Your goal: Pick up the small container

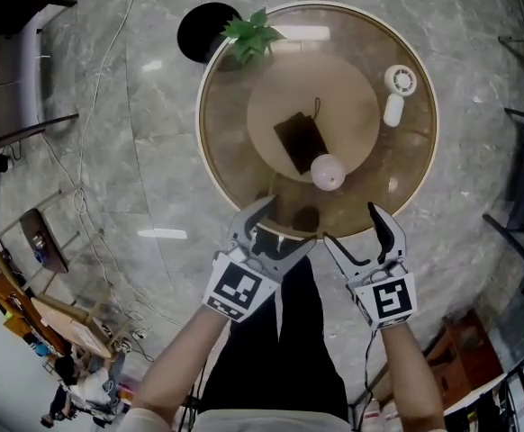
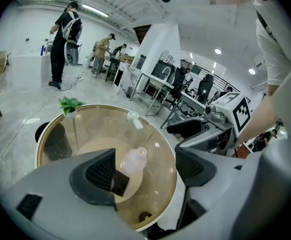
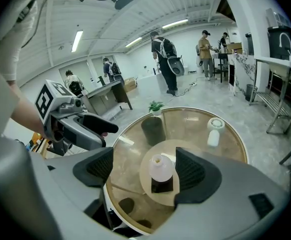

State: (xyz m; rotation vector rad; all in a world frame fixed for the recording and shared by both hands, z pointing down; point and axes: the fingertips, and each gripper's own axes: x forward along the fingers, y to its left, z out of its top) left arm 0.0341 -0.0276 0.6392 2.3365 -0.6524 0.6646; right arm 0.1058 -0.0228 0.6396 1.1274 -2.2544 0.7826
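Note:
A small, round, pale container stands on the round glass table, beside a black card. Both grippers hover over the table's near edge, short of the container. My left gripper is open with nothing between its jaws. In the left gripper view the container shows through the gap of the left gripper, further out. My right gripper is open too. In the right gripper view the container sits ahead, between the jaws of the right gripper, untouched.
A white handheld fan lies at the table's far right, and a small green plant stands at its far edge. Desks, chairs and several people fill the room beyond. The person's legs are below the grippers.

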